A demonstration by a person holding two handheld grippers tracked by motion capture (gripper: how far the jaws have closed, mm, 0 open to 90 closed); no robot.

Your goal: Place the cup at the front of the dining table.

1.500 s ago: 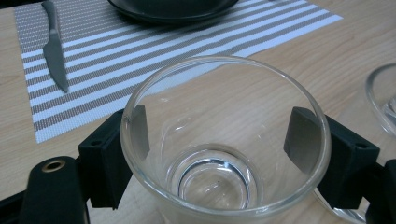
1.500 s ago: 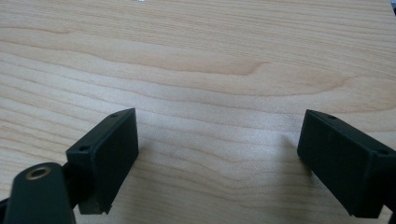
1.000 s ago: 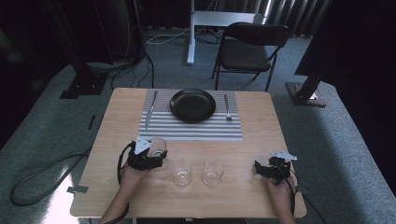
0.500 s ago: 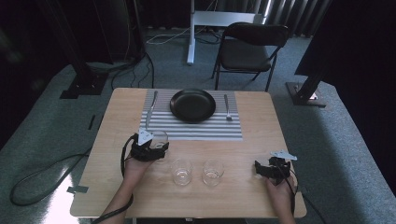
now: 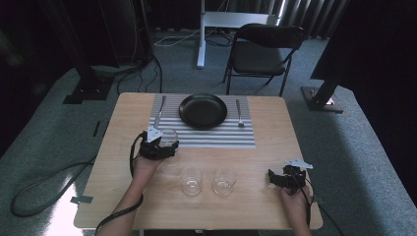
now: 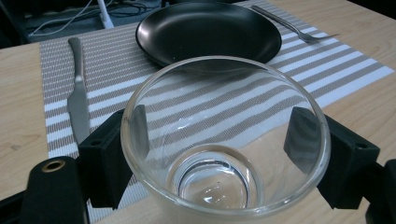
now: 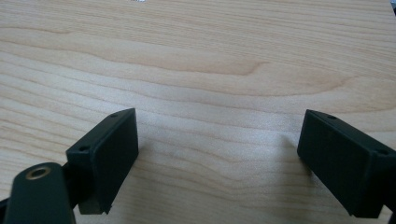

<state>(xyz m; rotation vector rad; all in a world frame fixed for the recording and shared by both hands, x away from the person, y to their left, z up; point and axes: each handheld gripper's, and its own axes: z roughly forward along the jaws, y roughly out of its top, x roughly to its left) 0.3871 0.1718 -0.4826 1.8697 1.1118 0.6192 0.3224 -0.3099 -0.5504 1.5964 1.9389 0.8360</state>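
Here, left hand-held gripper (image 6: pixel 219 154) clamped around a glass (image 6: pixel 224 140); right hand-held gripper (image 7: pixel 219 158) wide open, empty.

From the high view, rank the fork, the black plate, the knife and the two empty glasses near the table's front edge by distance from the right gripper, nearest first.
From the right gripper:
1. Right empty glass, just to its left.
2. Left empty glass, beside the first.
3. Fork, on the placemat's right side.
4. Black plate, at placemat centre.
5. Knife, on the placemat's left side.

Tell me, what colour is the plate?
Black. The plate shows best in the left gripper view.
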